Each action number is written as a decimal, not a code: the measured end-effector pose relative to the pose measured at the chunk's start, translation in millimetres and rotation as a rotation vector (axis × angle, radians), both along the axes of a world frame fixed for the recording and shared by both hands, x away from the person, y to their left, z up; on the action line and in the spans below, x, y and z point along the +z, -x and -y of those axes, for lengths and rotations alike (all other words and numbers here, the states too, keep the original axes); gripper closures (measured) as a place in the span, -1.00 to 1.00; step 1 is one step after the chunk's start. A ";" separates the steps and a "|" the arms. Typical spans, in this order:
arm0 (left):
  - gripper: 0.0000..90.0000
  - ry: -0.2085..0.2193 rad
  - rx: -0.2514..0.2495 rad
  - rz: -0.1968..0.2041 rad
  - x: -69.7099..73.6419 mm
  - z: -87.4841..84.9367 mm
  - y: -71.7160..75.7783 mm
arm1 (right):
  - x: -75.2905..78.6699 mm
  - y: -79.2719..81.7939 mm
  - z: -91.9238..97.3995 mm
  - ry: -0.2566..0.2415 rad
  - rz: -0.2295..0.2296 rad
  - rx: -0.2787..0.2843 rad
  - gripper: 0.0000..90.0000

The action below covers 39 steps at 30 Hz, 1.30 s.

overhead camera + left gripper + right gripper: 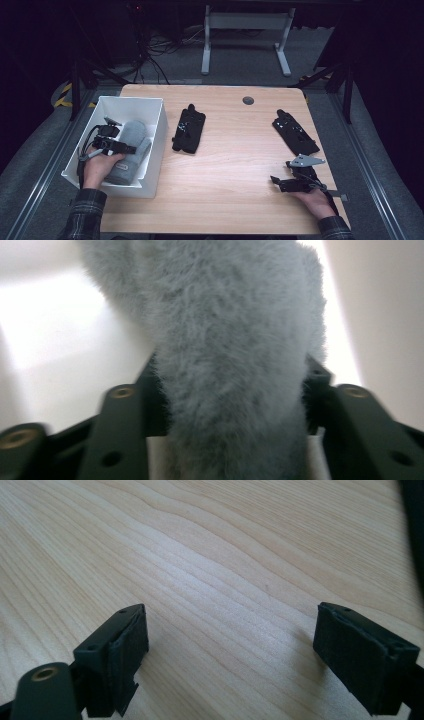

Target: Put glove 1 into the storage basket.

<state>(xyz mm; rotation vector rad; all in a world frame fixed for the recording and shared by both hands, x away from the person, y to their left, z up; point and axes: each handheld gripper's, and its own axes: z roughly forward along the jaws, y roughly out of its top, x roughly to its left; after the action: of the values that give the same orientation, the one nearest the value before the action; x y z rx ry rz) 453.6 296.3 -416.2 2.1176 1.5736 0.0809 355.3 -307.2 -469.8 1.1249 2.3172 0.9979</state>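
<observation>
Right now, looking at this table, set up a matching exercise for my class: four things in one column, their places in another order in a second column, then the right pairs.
Things:
1. grey fuzzy slipper
2. white bin
3. black glove near the bin
4. right gripper

Places:
A. by the table's near right edge, fingers apart over bare wood
B. on the table's left end
C. inside the bin, between the left gripper's fingers
D. flat on the wood, just right of the bin

Pairs: 1-C, 2-B, 3-D, 4-A
</observation>
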 end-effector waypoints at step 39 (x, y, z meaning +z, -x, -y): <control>-0.41 0.167 -0.329 0.345 121.8 120.4 48.6 | 0.0 0.2 0.2 0.000 0.000 0.001 -0.68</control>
<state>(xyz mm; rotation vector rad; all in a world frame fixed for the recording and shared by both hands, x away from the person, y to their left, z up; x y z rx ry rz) 405.0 175.9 -294.4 2.0686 0.9890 0.1845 355.1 -307.4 -469.8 1.1239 2.3174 0.9986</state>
